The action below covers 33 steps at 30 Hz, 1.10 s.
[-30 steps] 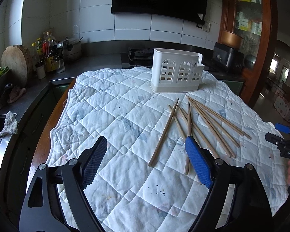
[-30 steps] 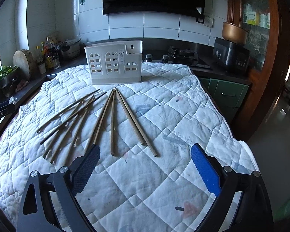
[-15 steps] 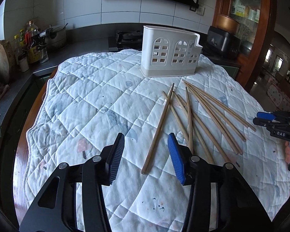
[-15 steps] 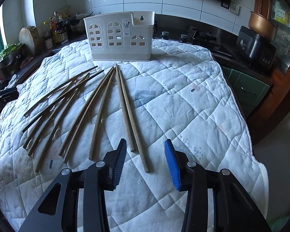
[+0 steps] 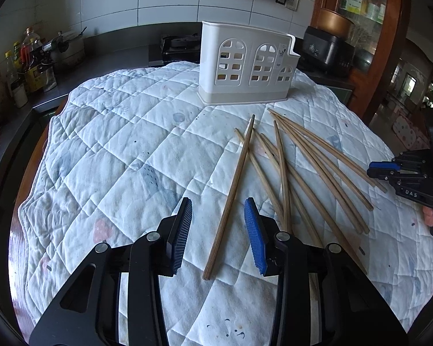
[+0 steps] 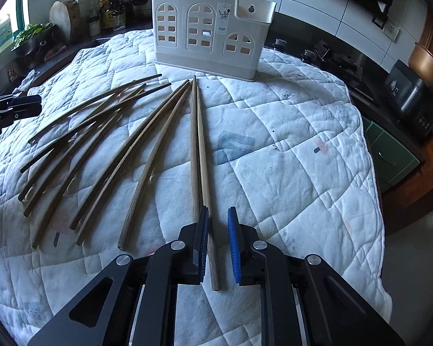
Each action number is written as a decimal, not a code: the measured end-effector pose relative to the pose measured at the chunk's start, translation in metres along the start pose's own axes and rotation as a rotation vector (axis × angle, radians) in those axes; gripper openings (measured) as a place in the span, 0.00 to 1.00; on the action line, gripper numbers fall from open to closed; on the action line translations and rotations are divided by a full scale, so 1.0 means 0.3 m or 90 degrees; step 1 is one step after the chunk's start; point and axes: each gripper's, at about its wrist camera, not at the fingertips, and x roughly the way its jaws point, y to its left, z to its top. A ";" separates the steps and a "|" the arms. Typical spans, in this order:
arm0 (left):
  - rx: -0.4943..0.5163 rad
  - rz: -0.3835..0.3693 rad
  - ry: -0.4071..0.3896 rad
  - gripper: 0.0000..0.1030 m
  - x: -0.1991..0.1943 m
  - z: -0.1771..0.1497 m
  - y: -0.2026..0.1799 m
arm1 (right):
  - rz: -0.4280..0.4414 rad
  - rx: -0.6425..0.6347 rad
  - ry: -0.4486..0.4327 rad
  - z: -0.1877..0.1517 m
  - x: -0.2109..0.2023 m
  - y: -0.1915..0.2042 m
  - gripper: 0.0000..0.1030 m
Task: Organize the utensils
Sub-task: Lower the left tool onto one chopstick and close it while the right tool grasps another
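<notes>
My left hand-held gripper (image 5: 218,233): jaws apart, just narrowing, straddling leftmost chopstick (image 5: 231,199). My right hand-held gripper (image 6: 218,242): jaws closing on rightmost chopstick (image 6: 205,184), small gap remaining. Holder (image 5: 245,63) stands behind chopsticks on quilt (image 5: 115,144). Seat pads low, squeeze squarely before lifting.

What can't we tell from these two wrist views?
- Holder interior: both views see only its front wall; contents unknown.
- Right claw contact: a chopstick lies between the just-closing pads; a gap shows on one side, grip unconfirmed.
- Second chopstick's near end: hidden behind that claw's pad.
- Left claw: straddles a chopstick, pads clear of it.
- Holder label: too small to read.
</notes>
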 end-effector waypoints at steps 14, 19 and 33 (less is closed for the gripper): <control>0.013 -0.008 0.016 0.37 0.038 -0.004 -0.008 | 0.007 -0.032 0.012 -0.027 0.016 0.011 0.11; 0.022 -0.005 0.030 0.37 0.076 -0.008 -0.015 | 0.013 -0.017 0.003 -0.038 0.013 0.003 0.11; 0.041 0.014 0.049 0.12 0.129 -0.030 -0.036 | -0.001 0.001 -0.019 -0.050 0.001 0.010 0.08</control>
